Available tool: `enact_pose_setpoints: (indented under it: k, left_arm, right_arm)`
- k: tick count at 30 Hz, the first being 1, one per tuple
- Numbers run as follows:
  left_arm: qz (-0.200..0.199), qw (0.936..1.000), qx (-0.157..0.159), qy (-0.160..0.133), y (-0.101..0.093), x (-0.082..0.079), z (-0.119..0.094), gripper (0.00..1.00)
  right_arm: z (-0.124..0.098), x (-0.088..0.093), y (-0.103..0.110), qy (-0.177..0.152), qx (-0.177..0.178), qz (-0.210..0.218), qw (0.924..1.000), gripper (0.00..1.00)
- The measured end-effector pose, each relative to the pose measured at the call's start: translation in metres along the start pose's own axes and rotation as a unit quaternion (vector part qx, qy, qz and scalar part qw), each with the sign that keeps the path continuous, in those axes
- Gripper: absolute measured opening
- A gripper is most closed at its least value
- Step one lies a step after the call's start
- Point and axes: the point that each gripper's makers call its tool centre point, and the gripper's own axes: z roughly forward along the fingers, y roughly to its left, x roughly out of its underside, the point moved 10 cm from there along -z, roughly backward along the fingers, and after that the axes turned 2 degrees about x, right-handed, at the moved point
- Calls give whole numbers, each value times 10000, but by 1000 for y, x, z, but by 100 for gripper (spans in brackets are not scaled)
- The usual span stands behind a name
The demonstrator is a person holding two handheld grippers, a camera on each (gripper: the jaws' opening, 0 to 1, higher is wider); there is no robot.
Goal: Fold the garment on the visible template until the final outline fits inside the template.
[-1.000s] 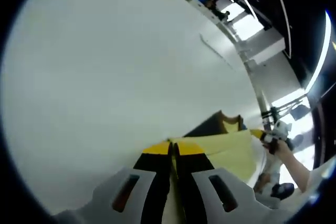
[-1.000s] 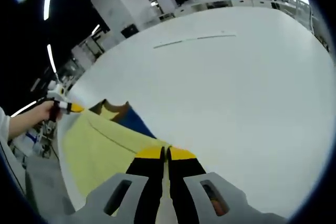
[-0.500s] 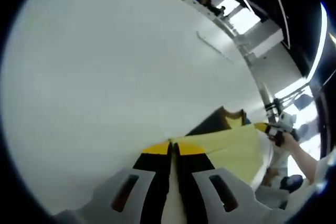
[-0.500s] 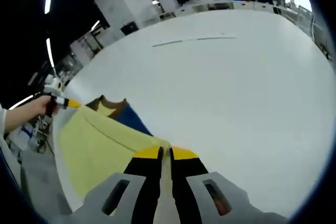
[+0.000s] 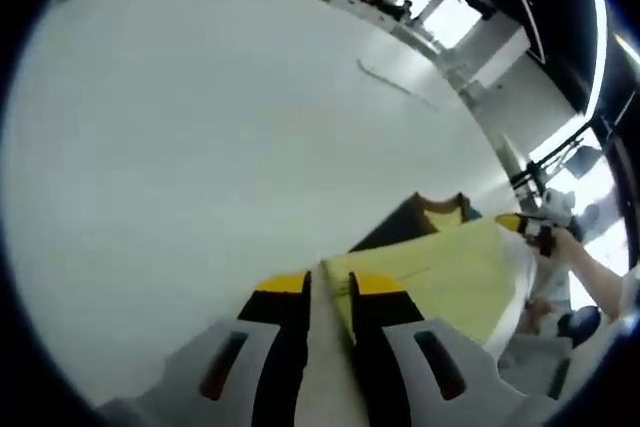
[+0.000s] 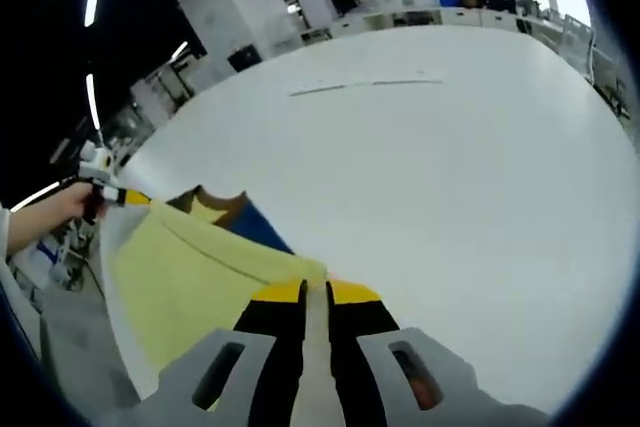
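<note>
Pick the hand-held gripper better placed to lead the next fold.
Right, marginally: right hand-held gripper looks shut on the yellow fabric garment; left hand-held gripper jaws have a gap, grip uncertain.

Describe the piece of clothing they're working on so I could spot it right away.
Start at the big white table and look to its near edge, where both grippers meet the cloth. The garment is a pale yellow sheet stretched between them, with a dark blue and brown patch at its far edge.

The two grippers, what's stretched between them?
The yellow garment. In the right gripper view it runs from the right gripper to the left gripper, over the white table.
</note>
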Motion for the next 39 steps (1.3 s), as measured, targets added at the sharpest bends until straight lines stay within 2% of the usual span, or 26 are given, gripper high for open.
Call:
enact_pose_setpoints:
  k: [3,11,15,25,31,39]
  left_arm:
    - [21,10000,-18,-35,-2,1,-5,16]
    - [98,9999,-31,-130,-7,5,-17,20]
    - [174,9996,-27,-202,-12,6,-23,24]
    - [353,9985,8,-410,-26,11,-41,36]
    - [436,9975,57,-557,-35,20,-57,42]
    - [550,9958,111,-730,-46,30,-76,52]
  right_arm:
    - [-4,0,5,15,-8,-48,10000,17]
    - [-15,4,14,92,-75,-99,9999,27]
    - [-22,4,21,62,-94,-105,9999,36]
    - [-43,7,38,-73,-119,-106,9998,44]
    - [-58,8,49,-181,-131,-109,9997,52]
    - [-79,10,64,-318,-128,-210,9992,58]
